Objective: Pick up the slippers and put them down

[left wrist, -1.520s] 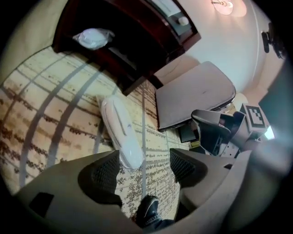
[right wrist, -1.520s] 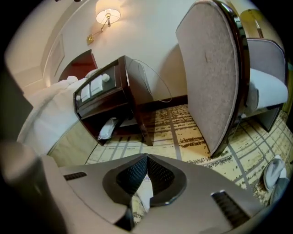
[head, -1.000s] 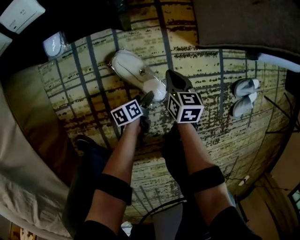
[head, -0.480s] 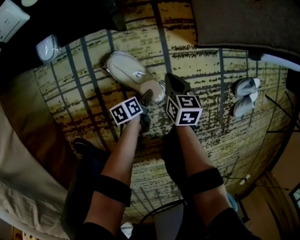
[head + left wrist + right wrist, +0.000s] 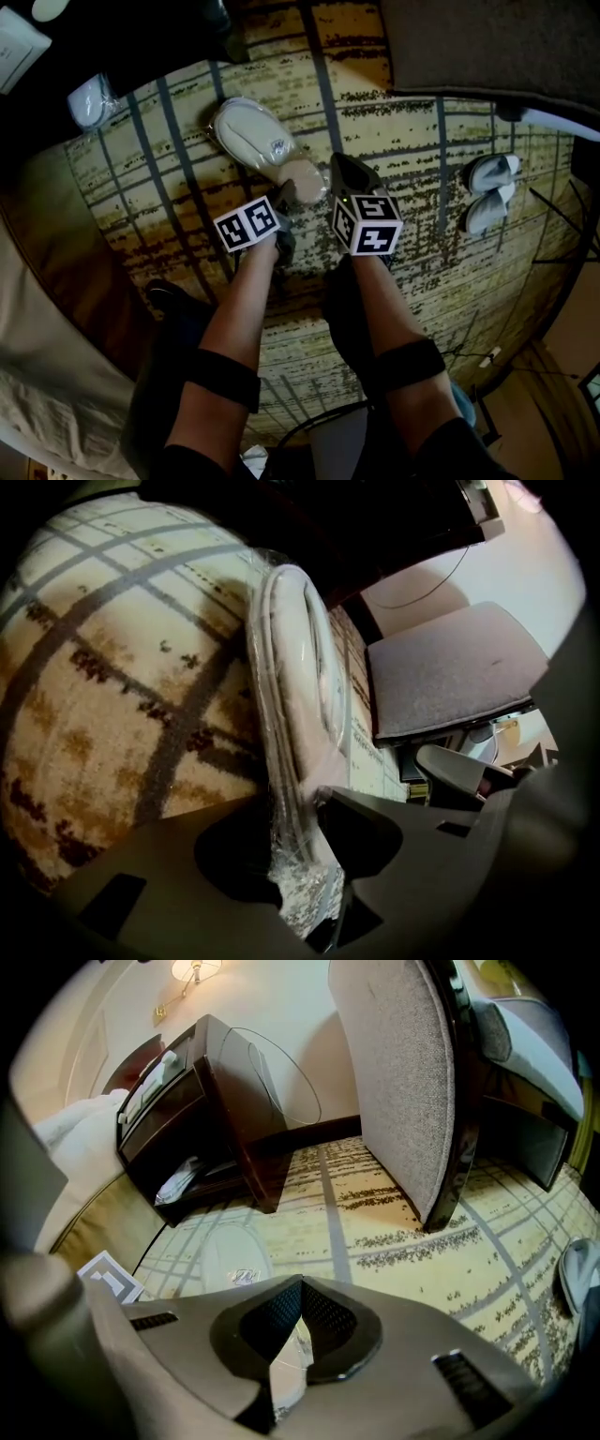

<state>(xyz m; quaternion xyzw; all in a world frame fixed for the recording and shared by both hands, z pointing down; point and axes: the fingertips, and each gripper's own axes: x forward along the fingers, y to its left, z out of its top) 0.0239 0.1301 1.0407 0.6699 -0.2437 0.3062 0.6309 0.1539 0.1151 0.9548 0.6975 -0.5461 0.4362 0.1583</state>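
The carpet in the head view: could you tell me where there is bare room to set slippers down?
Bare carpet lies between the wrapped slippers and the loose pair, below the chair. Another patch lies left of the wrapped slippers, toward the bed. It is crowded right around the wrapped slippers.

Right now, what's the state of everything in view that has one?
left gripper: jaws have just been closing, now pinching the near end of the wrapped slippers.
right gripper: jaws shut, nothing between them.
wrapped slippers: sealed in clear plastic, lying on the carpet.
loose slippers: unwrapped, side by side on the carpet, clear of both grippers.
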